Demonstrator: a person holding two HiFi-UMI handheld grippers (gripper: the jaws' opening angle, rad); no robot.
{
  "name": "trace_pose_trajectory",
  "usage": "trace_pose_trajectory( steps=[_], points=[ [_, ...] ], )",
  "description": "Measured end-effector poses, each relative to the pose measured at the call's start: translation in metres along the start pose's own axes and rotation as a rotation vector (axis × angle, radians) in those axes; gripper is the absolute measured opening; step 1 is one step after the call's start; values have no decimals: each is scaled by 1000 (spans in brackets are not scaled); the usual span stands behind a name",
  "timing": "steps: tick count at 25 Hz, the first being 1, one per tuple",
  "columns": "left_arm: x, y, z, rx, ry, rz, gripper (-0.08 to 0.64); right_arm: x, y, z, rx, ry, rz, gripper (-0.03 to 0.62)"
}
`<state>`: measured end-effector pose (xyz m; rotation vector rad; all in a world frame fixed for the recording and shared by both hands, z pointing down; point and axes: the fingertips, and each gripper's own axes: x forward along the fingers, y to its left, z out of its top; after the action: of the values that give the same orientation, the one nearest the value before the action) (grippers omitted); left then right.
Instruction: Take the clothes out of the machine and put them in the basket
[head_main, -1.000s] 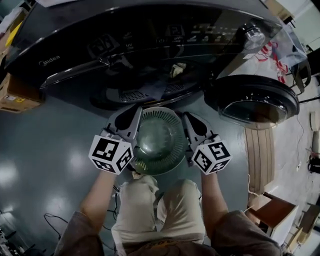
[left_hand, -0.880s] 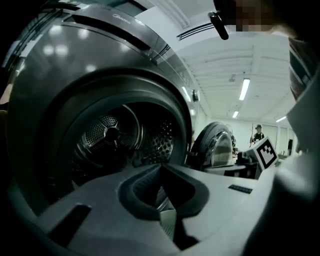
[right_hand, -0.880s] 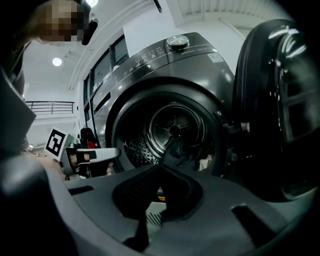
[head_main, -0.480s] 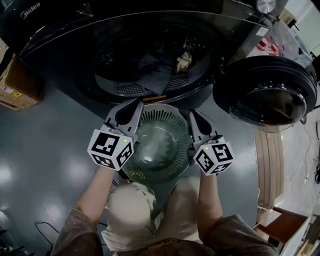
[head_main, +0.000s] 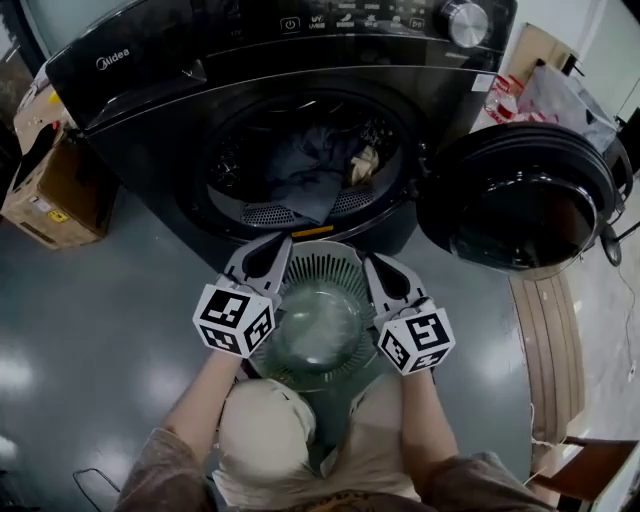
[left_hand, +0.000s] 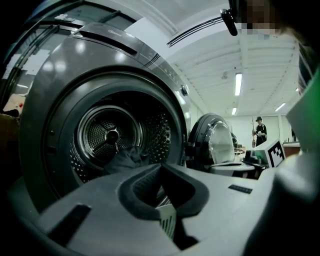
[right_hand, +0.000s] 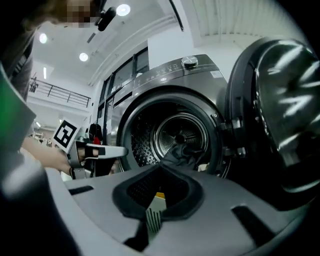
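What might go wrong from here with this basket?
Both the left hand-held gripper and right hand-held gripper pinch only the thin rim of the green basket, so it may slip or tip. With both occupied, neither can reach the clothes in the drum. The open door stands near on the right and could be bumped.

Pale green slatted basket (head_main: 345, 262), round, upright, rim pinched on either side by left gripper (head_main: 272, 250) and right gripper (head_main: 378, 265), dark front-loading machine (head_main: 150, 90) just beyond both tips, door (head_main: 520, 200) swung open past right gripper, dark clothes (head_main: 300, 170) heaped in the drum.
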<state>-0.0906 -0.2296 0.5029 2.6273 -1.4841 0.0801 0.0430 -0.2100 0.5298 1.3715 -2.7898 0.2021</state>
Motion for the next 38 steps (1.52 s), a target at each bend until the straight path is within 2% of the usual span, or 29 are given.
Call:
trace_pose_trajectory(
  steps=[4,9,13,20,21,23,29,38],
  points=[
    [-7,0,1,24,1,18,5,-6,13,-2,-4,10,30,-3],
    [-5,10,2,-24,-17,49,5,-12,7,-1,32,4,0,-3],
    [2,14,3,11,-20,68,21,-11,7,0,69,-11,2,-3],
    [33,24,9,51,-34,59,365,-6,13,-4,54,1,21,-3],
    [41,28,7,61,-29,58,399,-6,14,-3,53,1,25,-3],
    [60,38,1,74,0,57,423,-6,18,-2,49,1,34,-3],
    [117,58,-16,208,104,73,465,-5,24,-1,38,3,45,-3],
    [194,92,-33,388,237,107,472,-10,20,0,61,18,28,-3]
  ],
)
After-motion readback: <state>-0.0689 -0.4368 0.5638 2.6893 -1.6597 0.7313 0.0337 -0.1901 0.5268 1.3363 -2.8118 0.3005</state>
